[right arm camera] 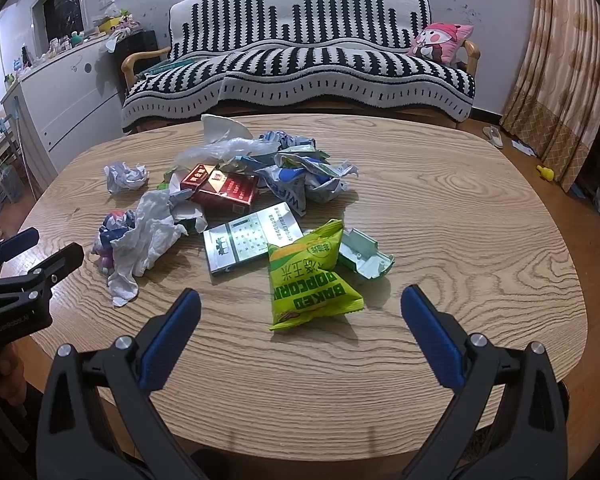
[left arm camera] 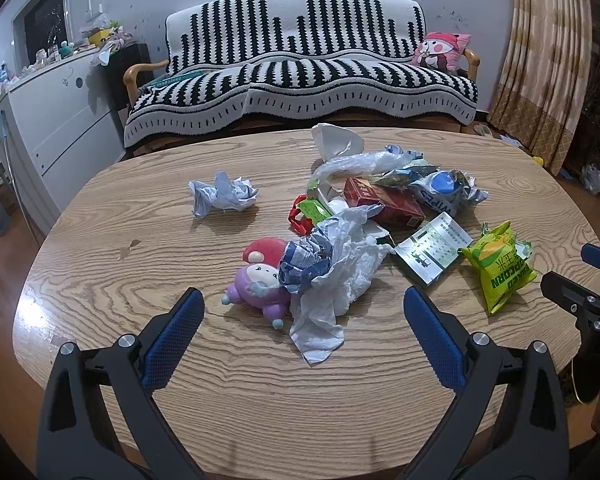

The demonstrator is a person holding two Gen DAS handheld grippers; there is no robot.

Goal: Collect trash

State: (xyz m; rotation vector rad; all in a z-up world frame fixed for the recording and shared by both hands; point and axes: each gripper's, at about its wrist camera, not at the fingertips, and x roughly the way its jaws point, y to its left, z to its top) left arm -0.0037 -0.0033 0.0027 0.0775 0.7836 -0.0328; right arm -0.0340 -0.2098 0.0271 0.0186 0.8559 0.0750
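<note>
A heap of trash lies on the oval wooden table (left arm camera: 228,392). It holds a crumpled white tissue (left arm camera: 340,276), a red carton (left arm camera: 384,202), a wipes wrapper (left arm camera: 440,192), a silver-green box (left arm camera: 432,252) and a green popcorn bag (left arm camera: 500,266). A crumpled paper ball (left arm camera: 224,196) lies apart to the left. My left gripper (left arm camera: 304,304) is open, hovering just short of the tissue. My right gripper (right arm camera: 300,302) is open, with the popcorn bag (right arm camera: 308,276) lying between and just beyond its fingertips. The tissue (right arm camera: 144,240) and red carton (right arm camera: 220,188) lie further left.
A purple and red toy figure (left arm camera: 260,276) lies half under the tissue. A pale green plastic tray (right arm camera: 364,258) sits behind the popcorn bag. A striped sofa (left arm camera: 300,80) stands beyond the table, white cabinets (left arm camera: 60,120) to the left, curtains (left arm camera: 548,60) to the right.
</note>
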